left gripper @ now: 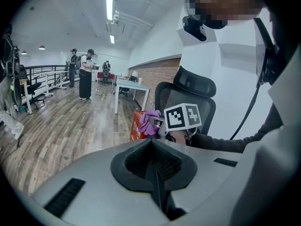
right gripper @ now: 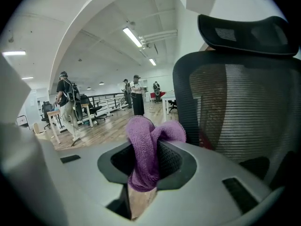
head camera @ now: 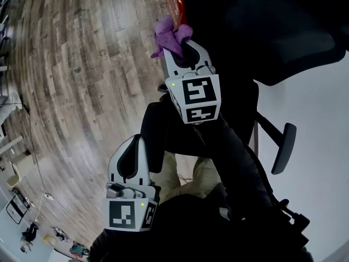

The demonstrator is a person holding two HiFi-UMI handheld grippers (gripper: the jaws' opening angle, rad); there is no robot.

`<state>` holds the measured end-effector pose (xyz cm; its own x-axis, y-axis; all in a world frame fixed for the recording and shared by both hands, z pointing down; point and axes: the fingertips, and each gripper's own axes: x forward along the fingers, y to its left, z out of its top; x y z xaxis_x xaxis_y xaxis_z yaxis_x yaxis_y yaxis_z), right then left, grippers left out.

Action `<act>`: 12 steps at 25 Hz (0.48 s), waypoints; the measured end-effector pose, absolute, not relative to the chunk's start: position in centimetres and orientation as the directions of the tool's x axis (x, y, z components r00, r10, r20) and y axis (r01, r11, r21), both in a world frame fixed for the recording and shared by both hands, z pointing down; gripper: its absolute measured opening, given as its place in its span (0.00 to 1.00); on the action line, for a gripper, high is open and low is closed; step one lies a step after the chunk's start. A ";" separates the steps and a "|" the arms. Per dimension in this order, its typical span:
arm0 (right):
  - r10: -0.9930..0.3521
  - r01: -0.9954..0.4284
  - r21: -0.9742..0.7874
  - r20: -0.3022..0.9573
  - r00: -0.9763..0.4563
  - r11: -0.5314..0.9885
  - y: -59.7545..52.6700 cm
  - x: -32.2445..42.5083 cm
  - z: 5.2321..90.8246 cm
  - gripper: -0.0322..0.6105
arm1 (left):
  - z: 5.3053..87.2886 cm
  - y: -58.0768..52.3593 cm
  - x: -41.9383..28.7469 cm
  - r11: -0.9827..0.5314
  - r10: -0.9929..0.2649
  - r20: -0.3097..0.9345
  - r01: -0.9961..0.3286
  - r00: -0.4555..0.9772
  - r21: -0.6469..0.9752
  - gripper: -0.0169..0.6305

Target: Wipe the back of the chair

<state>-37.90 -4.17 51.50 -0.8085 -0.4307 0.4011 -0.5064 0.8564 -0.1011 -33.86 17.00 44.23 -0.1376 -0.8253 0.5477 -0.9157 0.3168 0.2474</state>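
Observation:
A black mesh office chair (right gripper: 235, 107) with a headrest (right gripper: 244, 29) stands close ahead on the right in the right gripper view. In the head view the same chair (head camera: 278, 31) fills the top right. My right gripper (head camera: 182, 51) is shut on a purple cloth (head camera: 170, 36), raised just left of the chair's back; the cloth (right gripper: 148, 152) bunches out between the jaws, apart from the mesh. My left gripper (head camera: 132, 154) hangs lower, shut and holding nothing. In the left gripper view the chair (left gripper: 186, 100) and the cloth (left gripper: 149, 122) show beyond the closed jaws.
Wood-plank floor (head camera: 71, 81) spreads to the left. A red crate (left gripper: 137, 125) sits behind the chair, a white desk (left gripper: 131, 91) farther back. Several people (left gripper: 86, 74) stand far off near a railing. A white wall (left gripper: 225, 65) is to the right. The chair's armrest (head camera: 283, 146) juts out low right.

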 end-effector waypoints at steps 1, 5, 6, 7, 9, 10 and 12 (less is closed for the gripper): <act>-0.433 -0.512 -0.103 0.408 -0.804 0.853 -4.4 -37.5 51.9 0.20 | 44.2 16.8 -33.8 0.313 -0.823 0.552 -0.917 -0.132 0.247 0.03; -0.442 -0.535 -0.117 0.431 -0.786 0.837 -5.0 -35.8 54.0 0.20 | 45.1 16.2 -33.0 0.296 -0.813 0.572 -0.924 -0.111 0.242 0.03; -0.444 -0.541 -0.122 0.436 -0.782 0.832 -5.1 -35.4 54.5 0.20 | 45.3 16.0 -32.9 0.291 -0.810 0.576 -0.926 -0.105 0.241 0.03; -0.446 -0.546 -0.126 0.441 -0.778 0.828 -5.2 -35.1 54.8 0.20 | 45.3 15.8 -32.8 0.287 -0.808 0.580 -0.928 -0.100 0.240 0.03; -0.450 -0.558 -0.133 0.452 -0.770 0.819 -5.6 -34.6 55.4 0.20 | 45.3 15.3 -32.7 0.277 -0.805 0.587 -0.931 -0.089 0.239 0.03; -0.453 -0.564 -0.136 0.458 -0.765 0.815 -6.0 -34.4 55.7 0.20 | 45.4 14.9 -32.7 0.272 -0.802 0.591 -0.932 -0.083 0.239 0.03; -0.459 -0.576 -0.141 0.467 -0.756 0.805 -6.8 -33.8 56.4 0.20 | 45.8 14.1 -32.4 0.265 -0.797 0.600 -0.935 -0.073 0.237 0.03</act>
<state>-33.83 -6.81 56.43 -0.7560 -0.4589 0.4667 -0.5759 0.8053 -0.1410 -32.38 14.13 45.76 -0.0733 -0.7967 0.5999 -0.9347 0.2646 0.2373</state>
